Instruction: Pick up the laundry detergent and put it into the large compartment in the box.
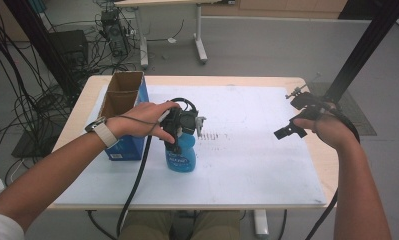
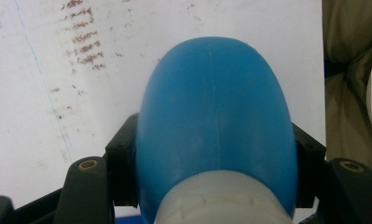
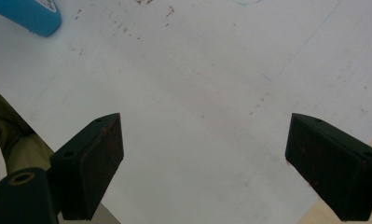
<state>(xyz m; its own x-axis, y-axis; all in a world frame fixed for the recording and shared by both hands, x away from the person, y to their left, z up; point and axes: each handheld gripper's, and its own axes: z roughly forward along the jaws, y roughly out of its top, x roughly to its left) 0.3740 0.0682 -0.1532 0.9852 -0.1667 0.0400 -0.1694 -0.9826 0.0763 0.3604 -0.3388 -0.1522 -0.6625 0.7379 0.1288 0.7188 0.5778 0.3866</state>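
Grasp seems the step in hand: left gripper (image 1: pixel 181 131) clamps the blue bottle (image 1: pixel 181 155) standing near-left on the table (image 1: pixel 267 165), just right of the box (image 1: pixel 121 100). Right gripper (image 3: pixel 204 163) hangs open, far right. Next likely calls for a steady lift.

— Where's your left gripper (image 1: pixel 183 131)?
— Your left hand (image 1: pixel 147 120) holds it pointing down, jaws clamped.
— And the right gripper (image 3: pixel 204 161)?
— Your right hand (image 1: pixel 327 129) holds it raised, jaws wide apart, gripping nothing.

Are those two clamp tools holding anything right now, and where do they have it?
The left gripper clamps the blue plastic bottle by its upper body, just below the white neck. The right gripper is open, holding nothing.
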